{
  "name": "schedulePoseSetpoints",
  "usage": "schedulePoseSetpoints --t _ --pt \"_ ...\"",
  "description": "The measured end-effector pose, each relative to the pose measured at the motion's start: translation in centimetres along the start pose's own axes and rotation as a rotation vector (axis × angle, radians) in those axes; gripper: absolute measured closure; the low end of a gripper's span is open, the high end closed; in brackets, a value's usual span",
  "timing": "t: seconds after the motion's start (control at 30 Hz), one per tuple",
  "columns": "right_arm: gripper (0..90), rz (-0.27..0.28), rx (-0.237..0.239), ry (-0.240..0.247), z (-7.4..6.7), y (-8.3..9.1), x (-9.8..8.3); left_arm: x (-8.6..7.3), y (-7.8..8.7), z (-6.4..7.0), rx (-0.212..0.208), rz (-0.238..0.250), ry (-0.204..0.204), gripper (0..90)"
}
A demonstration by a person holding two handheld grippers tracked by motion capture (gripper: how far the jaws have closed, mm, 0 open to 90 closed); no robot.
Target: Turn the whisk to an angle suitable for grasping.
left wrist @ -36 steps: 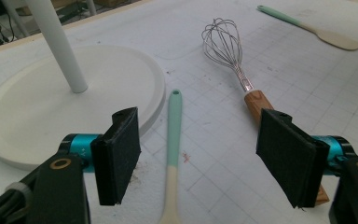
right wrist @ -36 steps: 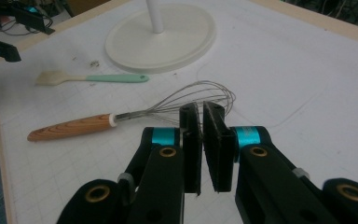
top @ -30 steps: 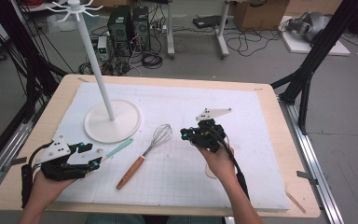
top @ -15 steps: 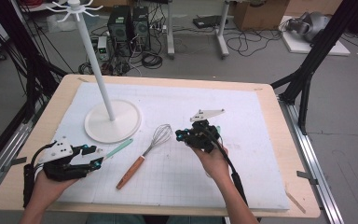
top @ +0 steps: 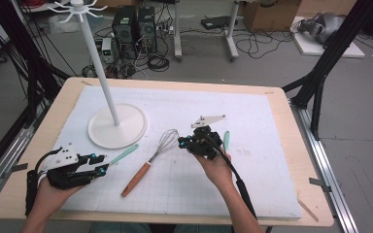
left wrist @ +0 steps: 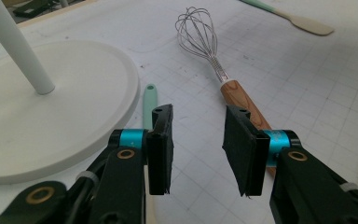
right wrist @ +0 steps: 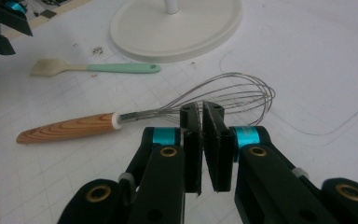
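Observation:
A wire whisk (top: 167,141) with a wooden handle (top: 136,178) lies slanted on the white mat. My right gripper (top: 182,142) hovers just right of the whisk's wires (right wrist: 242,95), shut with nothing between its pads. A mint spatula (top: 124,154) lies beside the stand's base. My left gripper (top: 102,167) is low over the spatula's near end; its jaws have just been closing and stand apart with nothing between them. In the left gripper view (left wrist: 199,116) the spatula's handle (left wrist: 149,98) runs under one jaw.
A white hook stand (top: 97,63) rises from a round base (top: 126,133) at the mat's back left. A second mint spatula (top: 226,141) lies right of my right gripper. The wooden table's edge (top: 291,121) borders the mat.
My right gripper has slid left and a little down towards the whisk's wire head. The left gripper's jaws have narrowed while that hand stayed where it was.

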State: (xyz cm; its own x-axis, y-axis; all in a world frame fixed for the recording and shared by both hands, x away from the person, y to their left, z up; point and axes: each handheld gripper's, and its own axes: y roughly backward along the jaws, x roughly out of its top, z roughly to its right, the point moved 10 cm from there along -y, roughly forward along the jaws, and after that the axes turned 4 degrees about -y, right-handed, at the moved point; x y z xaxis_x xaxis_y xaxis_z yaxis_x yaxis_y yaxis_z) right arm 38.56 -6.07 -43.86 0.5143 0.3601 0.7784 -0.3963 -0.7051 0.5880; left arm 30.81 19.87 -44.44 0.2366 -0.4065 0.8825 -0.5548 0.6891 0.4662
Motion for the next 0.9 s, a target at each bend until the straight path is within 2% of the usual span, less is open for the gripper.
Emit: schedulePoseSetpoints --t 0.9 --pt "86.7 -0.049 0.034 0.024 -1.8 -3.9 -0.2 0.0 0.1 -0.1 -0.005 0.004 0.002 61.4"
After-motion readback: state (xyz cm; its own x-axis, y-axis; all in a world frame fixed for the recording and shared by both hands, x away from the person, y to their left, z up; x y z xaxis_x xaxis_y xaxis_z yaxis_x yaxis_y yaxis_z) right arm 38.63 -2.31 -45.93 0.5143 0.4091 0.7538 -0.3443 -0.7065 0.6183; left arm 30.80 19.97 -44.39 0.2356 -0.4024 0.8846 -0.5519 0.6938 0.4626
